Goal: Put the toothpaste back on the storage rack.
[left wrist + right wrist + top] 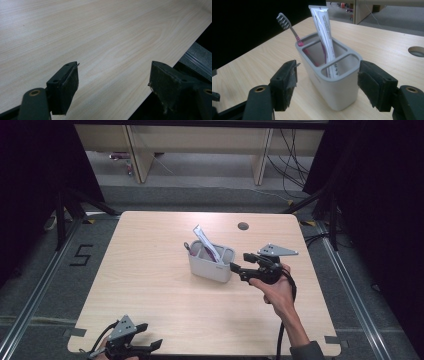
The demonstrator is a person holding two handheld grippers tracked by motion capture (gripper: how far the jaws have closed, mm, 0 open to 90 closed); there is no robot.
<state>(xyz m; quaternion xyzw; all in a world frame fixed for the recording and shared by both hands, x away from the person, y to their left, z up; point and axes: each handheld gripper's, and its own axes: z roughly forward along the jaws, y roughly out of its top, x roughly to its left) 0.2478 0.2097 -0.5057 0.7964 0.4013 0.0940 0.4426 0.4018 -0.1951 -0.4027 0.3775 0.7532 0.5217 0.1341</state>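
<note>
Worktop (165, 315): one pale wooden top, with one round cable hole (243, 226) near its far edge.
Holder (211, 266): one grey holder with three compartments, upright near the middle of the worktop, a little to the right.
Right gripper (239, 264): one, just right of the holder, jaws wide apart — in the right gripper view they stand on either side of the holder's near end (337, 87) without touching it.
Left gripper (147, 336): one, low at the near left corner of the worktop, well apart from the holder; jaws apart over bare wood, holding nothing.
Toothpaste tube (325, 35): one white tube, standing tilted in the middle compartment.
Toothbrush (291, 29): one, pink handle, bristle head up, leaning out of the far compartment.
Step in hand: by my judgement, the right gripper is lined up either to grasp the holder or to come away from it — nothing is gripped.
Next move: if a grasp, it calls for easing forward and closing squarely on the holder's walls, without tipping it.
</note>
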